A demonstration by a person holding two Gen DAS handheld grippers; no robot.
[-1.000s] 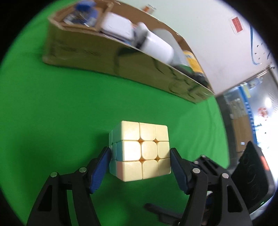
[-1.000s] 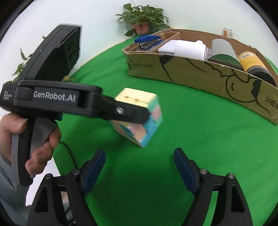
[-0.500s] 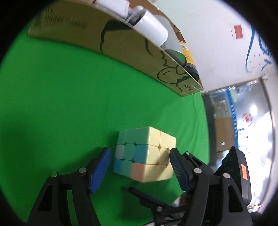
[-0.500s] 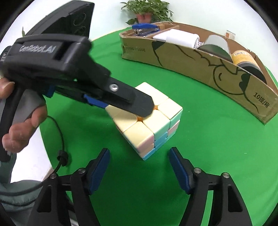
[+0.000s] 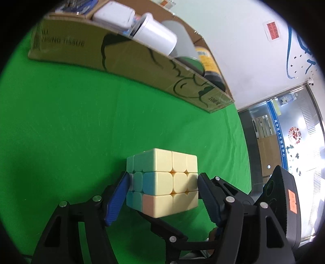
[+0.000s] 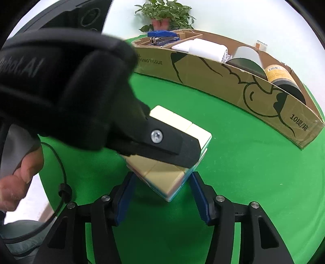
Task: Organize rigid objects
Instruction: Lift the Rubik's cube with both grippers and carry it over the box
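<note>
L tongs [image 5: 162, 190] grip cube [image 5: 162, 186]; R tongs [image 6: 161, 193] closing round it, contact unclear.

Looked like an office or lab data-collection setup, not a home: round table draped in green chroma-key cloth [image 5: 71, 126], plain white wall with a red notice [image 5: 273, 30], glass door [image 5: 284, 130] carrying blue Chinese signage, potted plant [image 6: 164, 14] against the wall, cut-down cardboard carton [image 6: 203, 67] serving as organizer.
</note>
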